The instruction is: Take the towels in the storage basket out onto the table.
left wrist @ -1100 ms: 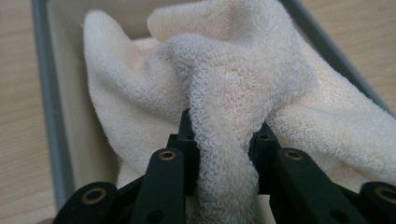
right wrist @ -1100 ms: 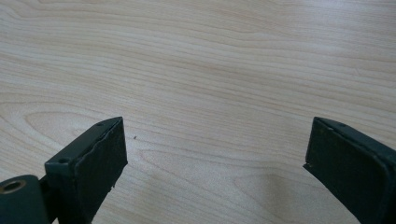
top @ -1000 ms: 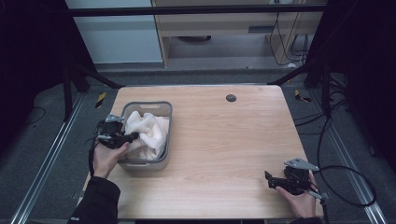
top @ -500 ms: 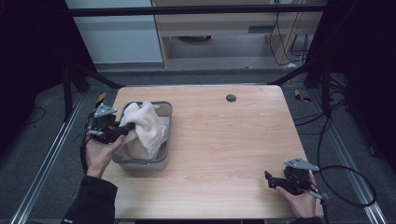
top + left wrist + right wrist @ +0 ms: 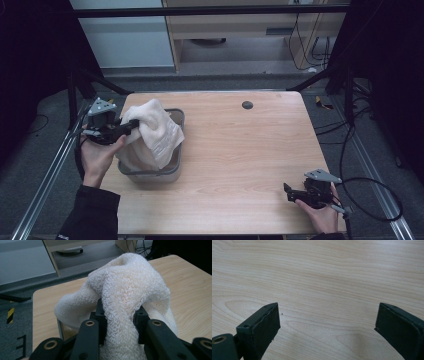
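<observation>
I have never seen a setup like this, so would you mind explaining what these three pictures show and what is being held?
A person sits at a wooden table, holding a hand-held two-jaw tool in each hand. The high view looks down from above; the other two pictures come from cameras riding on each tool. The left tool is shut on a white towel, held above a grey bin with its lower part hanging into it; the left gripper view shows the cloth pinched between the jaws. The right tool rests near the table's edge, open, over bare wood.
</observation>
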Motion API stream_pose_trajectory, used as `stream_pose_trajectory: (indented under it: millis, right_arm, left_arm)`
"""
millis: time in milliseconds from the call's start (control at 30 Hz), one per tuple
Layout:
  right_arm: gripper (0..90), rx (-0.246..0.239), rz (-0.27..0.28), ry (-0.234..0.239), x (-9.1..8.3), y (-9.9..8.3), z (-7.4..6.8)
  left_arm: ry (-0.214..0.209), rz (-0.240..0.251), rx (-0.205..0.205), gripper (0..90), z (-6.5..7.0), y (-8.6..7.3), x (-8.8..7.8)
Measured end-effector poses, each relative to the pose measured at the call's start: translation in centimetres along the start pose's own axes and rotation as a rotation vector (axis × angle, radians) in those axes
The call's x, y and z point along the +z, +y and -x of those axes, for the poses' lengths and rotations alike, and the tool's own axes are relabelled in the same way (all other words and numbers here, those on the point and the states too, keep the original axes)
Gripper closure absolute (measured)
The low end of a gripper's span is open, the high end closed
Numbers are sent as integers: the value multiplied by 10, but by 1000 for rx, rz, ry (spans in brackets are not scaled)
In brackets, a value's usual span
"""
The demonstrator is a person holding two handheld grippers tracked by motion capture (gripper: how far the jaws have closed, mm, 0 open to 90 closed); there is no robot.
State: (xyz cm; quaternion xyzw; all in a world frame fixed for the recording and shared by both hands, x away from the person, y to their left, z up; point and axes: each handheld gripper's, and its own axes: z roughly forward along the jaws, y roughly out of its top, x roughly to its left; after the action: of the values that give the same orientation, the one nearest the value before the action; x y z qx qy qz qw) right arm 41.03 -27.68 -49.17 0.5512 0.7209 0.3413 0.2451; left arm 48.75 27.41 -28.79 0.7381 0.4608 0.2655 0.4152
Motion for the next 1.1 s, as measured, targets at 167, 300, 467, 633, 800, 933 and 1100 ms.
stream_pose_trajectory:
  millis: [167,300,467,633,800,933,1100]
  right_arm:
    - [56,3,-1,2,0,0,0]
    - [56,-1,-1,2,0,0,0]
    - [55,2,-1,3,0,0,0]
    - [56,-2,3,1,0,0,1]
    - [56,2,5,2,0,0,0]
    - [56,-1,3,0,0,0,1]
    - [56,-1,4,0,0,0,1]
  left_arm:
    - [7,11,10,722,1,11,-5]
    - [7,28,13,722,2,21,-10]
    - [2,53,25,722,6,34,-19]
    - [-8,68,41,722,12,42,-25]
    - [-26,81,63,722,22,50,-32]
    - [-43,93,76,722,30,56,-36]
    - [-68,102,101,722,44,64,-39]
